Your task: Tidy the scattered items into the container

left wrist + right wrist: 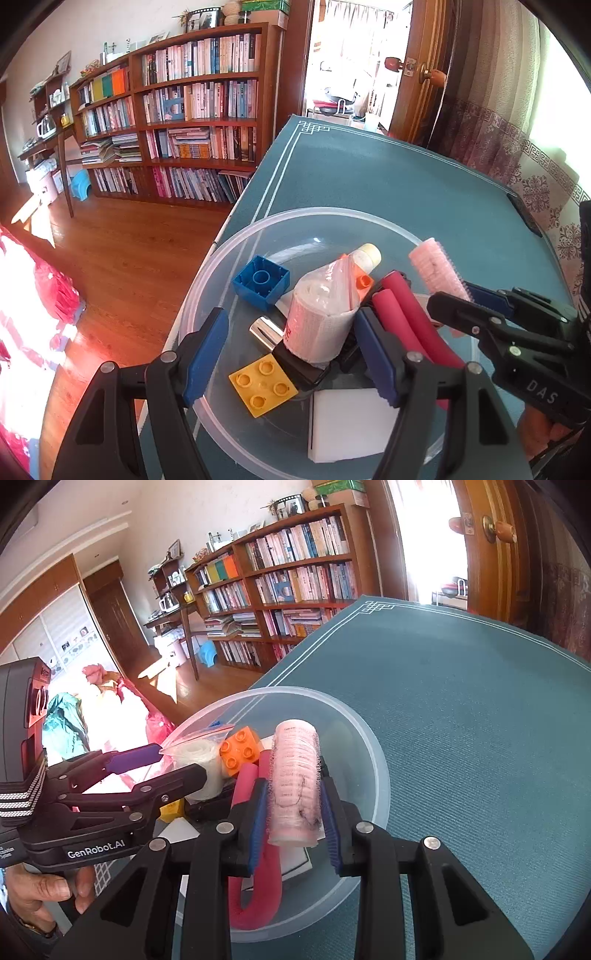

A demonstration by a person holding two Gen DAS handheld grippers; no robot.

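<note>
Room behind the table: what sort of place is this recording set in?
Most likely a home living room or study. A tall wooden bookcase packed with books fills the wall, the floor is polished wood, and a side table holds a kettle. The work surface is a table with a teal cloth.

Pink hair roller (294, 782) upright-ish over clear round container (373, 746); inside: blue brick (260, 281), yellow brick (263, 388), bagged gauze roll (320, 317), red foam tube (255, 886).
</note>
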